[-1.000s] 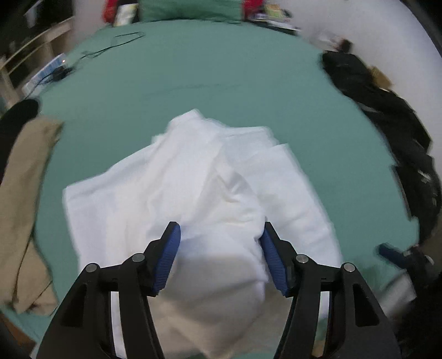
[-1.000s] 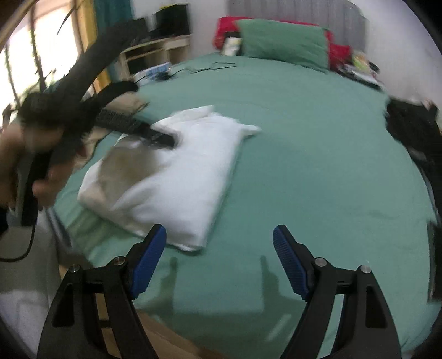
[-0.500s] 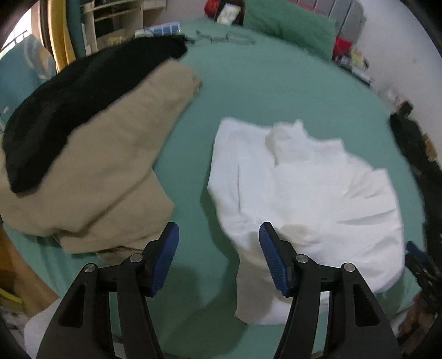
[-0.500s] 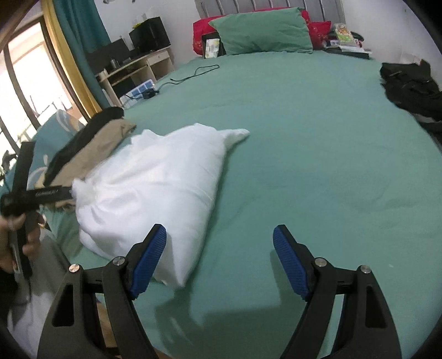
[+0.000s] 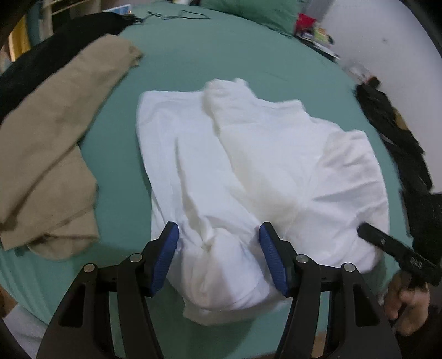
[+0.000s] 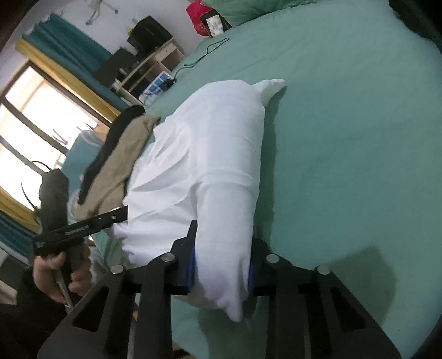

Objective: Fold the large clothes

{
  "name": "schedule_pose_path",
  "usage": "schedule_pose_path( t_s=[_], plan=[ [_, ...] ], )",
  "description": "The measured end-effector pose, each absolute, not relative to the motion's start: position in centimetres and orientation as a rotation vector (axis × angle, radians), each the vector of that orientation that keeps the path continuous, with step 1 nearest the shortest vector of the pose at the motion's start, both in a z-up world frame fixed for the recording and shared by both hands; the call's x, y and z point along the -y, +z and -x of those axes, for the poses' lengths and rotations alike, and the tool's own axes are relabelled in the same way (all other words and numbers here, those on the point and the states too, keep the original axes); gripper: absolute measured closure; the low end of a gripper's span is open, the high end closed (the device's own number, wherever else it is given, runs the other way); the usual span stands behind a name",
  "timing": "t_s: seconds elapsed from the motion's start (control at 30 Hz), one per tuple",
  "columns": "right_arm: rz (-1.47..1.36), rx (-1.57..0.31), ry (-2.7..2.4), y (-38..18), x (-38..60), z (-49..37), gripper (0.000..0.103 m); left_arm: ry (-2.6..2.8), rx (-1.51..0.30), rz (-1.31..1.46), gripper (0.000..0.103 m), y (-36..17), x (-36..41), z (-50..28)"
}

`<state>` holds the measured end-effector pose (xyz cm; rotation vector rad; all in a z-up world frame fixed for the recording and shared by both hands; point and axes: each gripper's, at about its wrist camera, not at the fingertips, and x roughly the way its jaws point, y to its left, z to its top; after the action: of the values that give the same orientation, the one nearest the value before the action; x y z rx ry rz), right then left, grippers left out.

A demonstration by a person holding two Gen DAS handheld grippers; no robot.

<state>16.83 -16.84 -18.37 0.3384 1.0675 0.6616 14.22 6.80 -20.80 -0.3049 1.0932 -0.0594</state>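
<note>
right wrist view: the right gripper (image 6: 221,265) was closing its jaws on a bunched corner of the white shirt (image 6: 199,165), cloth filling the gap between the blue pads. the shirt lay on the green bed (image 6: 345,124) near the front edge, loosely half folded, with a small tail poking out at its far end.

left wrist view: the left gripper (image 5: 218,254) was spread wide, a rumpled hem of the shirt (image 5: 248,165) lying between the pads; whether they touched the cloth is unclear.

to do this step well, the left jaws probably needed to close on a single clean edge, level with the right grip, so both corners could lift together and the fold land square. the bunched cloth in the right jaws could drag hidden layers along.

around it: a tan garment (image 5: 55,143) lay just beside the shirt to the left, with a black garment (image 5: 55,41) behind it. more dark clothes (image 5: 395,132) sat at the right edge of the bed. a cable (image 5: 176,13) and pillow (image 5: 248,11) lay far back. the tan garment left little room on that side.
</note>
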Motion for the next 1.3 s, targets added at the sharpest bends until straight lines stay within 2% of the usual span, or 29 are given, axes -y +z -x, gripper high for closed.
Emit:
schedule_pose_path(
  t_s=[0.23,0.37,0.43,0.5,0.6,0.67,0.8,0.97,1.07,1.3],
  plan=[
    [-0.265,-1.1,0.595,-17.1,17.6,-13.3,0.077,-0.063,-1.028,0.433,0.039,-19.5,-9.7,-12.5],
    [-0.296,-1.104,0.576,-17.8,18.2,-13.1,0.075,0.056,-1.03,0.435,0.039,-19.9,-11.5,-14.5],
    [-0.309,-1.109,0.569,-18.0,18.4,-13.4,0.071,0.081,-1.022,0.433,0.036,-20.6,-11.9,-15.8],
    [-0.324,-1.116,0.571,-18.1,18.6,-13.7,0.061,0.059,-1.048,0.45,0.034,-21.6,-11.8,-16.8],
    [-0.322,-1.123,0.567,-17.9,18.7,-14.2,0.051,-0.04,-1.037,0.522,0.027,-22.1,-11.1,-17.5],
    [-0.321,-1.121,0.561,-17.7,19.1,-14.0,0.045,-0.163,-1.039,0.61,0.027,-22.4,-10.9,-17.7],
    [-0.339,-1.112,0.545,-17.3,19.8,-14.3,0.04,-0.322,-1.039,0.734,0.027,-23.1,-10.6,-17.8],
    [-0.355,-1.119,0.532,-17.2,20.2,-14.7,0.037,-0.523,-1.105,0.71,0.027,-23.8,-7.2,-17.5],
    [-0.351,-1.124,0.526,-17.4,20.2,-14.7,0.037,-0.532,-1.129,0.522,0.027,-23.6,-4.1,-17.1],
    [-0.32,-1.117,0.516,-16.8,20.1,-14.9,0.037,-0.376,-1.081,0.439,0.027,-22.1,-5.0,-16.2]
  ],
)
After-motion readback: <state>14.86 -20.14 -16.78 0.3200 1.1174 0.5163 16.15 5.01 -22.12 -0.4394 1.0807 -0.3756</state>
